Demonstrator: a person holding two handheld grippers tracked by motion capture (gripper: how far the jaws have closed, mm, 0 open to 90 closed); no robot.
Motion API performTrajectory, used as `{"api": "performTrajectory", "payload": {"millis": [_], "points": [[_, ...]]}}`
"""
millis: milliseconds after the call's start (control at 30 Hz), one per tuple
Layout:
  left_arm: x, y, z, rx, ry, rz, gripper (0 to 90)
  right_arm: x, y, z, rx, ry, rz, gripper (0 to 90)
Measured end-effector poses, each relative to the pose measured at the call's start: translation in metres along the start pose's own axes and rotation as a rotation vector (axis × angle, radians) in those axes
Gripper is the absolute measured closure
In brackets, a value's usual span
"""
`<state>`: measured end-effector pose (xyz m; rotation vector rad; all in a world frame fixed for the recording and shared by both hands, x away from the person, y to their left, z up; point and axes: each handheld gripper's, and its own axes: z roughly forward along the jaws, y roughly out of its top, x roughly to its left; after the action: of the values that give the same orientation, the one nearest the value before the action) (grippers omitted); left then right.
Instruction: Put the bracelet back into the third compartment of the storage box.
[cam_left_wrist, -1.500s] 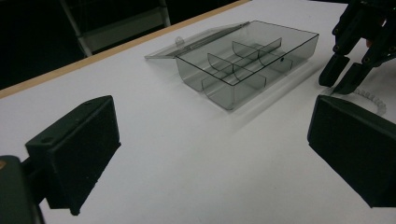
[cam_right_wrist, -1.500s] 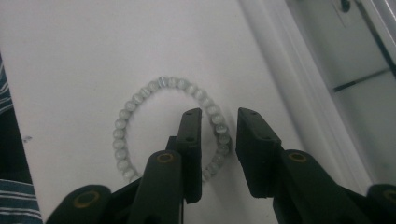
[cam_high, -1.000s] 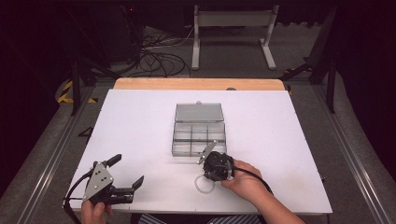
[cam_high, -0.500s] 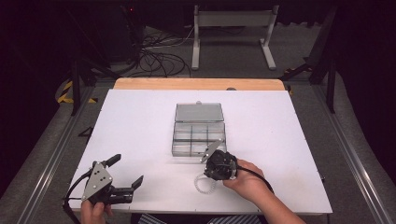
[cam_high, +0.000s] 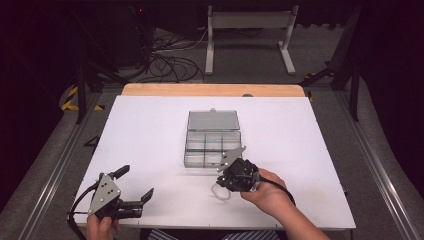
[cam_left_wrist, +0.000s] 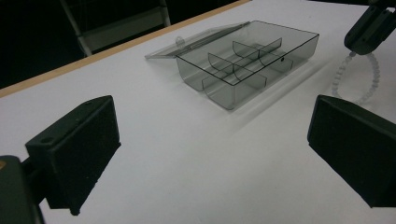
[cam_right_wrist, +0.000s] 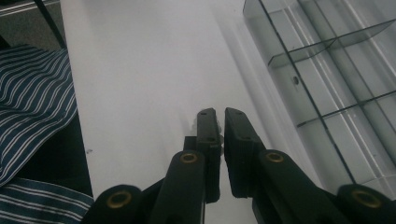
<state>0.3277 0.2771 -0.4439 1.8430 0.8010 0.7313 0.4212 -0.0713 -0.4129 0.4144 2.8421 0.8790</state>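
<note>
Now higher, right tool (cam_high: 223, 186) with bead ring (cam_high: 220, 192), off table (cam_high: 150, 130)

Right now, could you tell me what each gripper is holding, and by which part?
The right gripper pinches a clear beaded ring at the top of its loop. The left gripper is open and holds nothing.

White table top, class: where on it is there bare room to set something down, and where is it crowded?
The white table top is bare left of the clear plastic compartment box, and right of it to the table's edge. It is crowded just in front of the box, where the right gripper holds a translucent bead loop; the left gripper takes the near-left corner.
</note>
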Motion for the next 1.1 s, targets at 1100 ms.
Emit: {"api": "performTrajectory", "payload": {"millis": [1100], "points": [[0.000,0.000,0.000,-0.004,0.002,-0.007,3.0,-0.015,0.026,-0.048,-0.120,-0.105,0.022,85.4]]}}
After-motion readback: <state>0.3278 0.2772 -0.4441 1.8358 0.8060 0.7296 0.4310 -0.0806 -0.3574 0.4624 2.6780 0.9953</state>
